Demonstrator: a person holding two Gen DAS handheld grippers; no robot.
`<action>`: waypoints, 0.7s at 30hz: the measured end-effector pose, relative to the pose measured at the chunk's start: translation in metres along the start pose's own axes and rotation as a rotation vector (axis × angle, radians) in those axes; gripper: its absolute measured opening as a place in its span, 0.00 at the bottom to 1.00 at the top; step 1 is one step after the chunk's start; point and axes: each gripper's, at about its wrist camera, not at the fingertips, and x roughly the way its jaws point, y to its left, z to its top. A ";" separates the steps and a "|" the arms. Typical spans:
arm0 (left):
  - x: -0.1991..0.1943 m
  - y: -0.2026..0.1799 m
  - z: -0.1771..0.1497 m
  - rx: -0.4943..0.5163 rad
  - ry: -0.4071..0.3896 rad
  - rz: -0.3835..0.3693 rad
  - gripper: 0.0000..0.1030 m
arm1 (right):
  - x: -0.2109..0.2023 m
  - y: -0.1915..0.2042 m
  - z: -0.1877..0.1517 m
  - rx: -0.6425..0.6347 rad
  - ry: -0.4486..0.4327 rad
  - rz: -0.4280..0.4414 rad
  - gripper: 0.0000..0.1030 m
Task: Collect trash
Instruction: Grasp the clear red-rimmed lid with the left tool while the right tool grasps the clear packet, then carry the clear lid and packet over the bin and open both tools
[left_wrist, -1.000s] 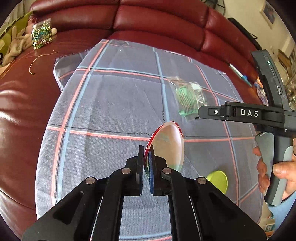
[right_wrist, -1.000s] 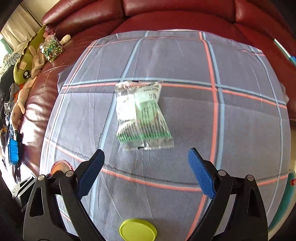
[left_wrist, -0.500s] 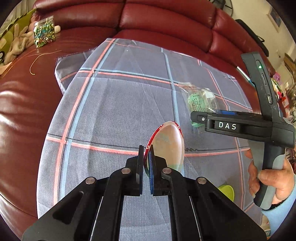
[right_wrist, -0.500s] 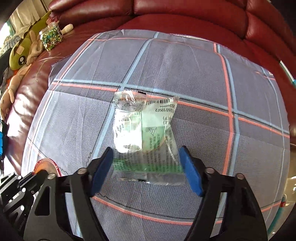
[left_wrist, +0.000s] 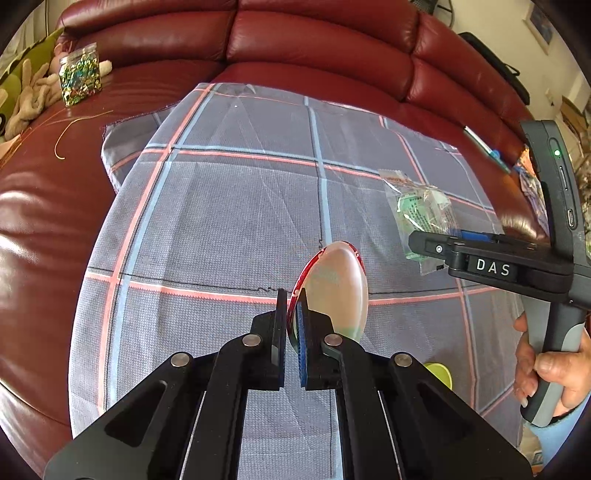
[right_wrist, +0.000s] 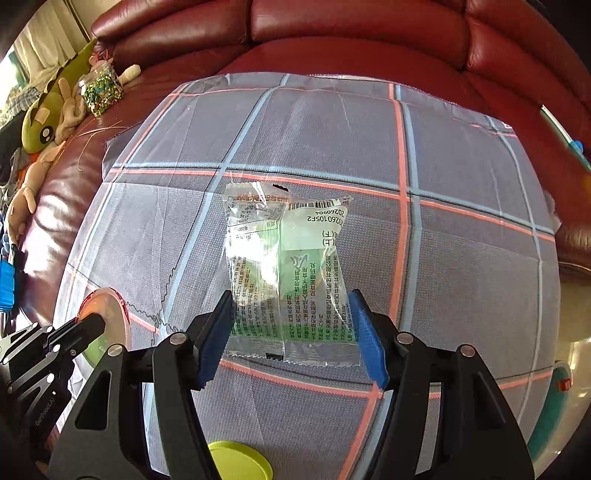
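My left gripper (left_wrist: 291, 314) is shut on the edge of a round red-rimmed lid (left_wrist: 334, 288) and holds it upright above the checked cloth (left_wrist: 221, 221). The lid also shows in the right wrist view (right_wrist: 107, 314). A clear and green plastic wrapper (right_wrist: 288, 277) lies flat on the cloth. My right gripper (right_wrist: 291, 332) is open, with its blue pads (right_wrist: 364, 339) on either side of the wrapper's near end. In the left wrist view the wrapper (left_wrist: 421, 210) lies just beyond the right gripper (left_wrist: 436, 245).
A yellow-green round lid (right_wrist: 240, 461) lies on the cloth near the front edge. The cloth covers a red leather sofa (left_wrist: 314, 40). A jar of glitter (left_wrist: 79, 79) and plush toys (right_wrist: 44, 122) sit at the far left.
My right gripper moved forward and lower until its open fingers straddle the wrapper's near end, and the fingers have narrowed. My left gripper keeps holding the lid and has barely moved.
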 end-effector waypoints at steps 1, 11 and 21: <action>-0.002 -0.003 -0.001 0.006 -0.002 -0.002 0.05 | -0.004 -0.003 -0.003 0.005 -0.003 -0.001 0.58; -0.026 -0.052 -0.005 0.087 -0.030 -0.030 0.05 | -0.061 -0.048 -0.043 0.068 -0.055 -0.008 0.58; -0.051 -0.137 -0.021 0.234 -0.047 -0.097 0.05 | -0.130 -0.111 -0.105 0.183 -0.126 -0.026 0.58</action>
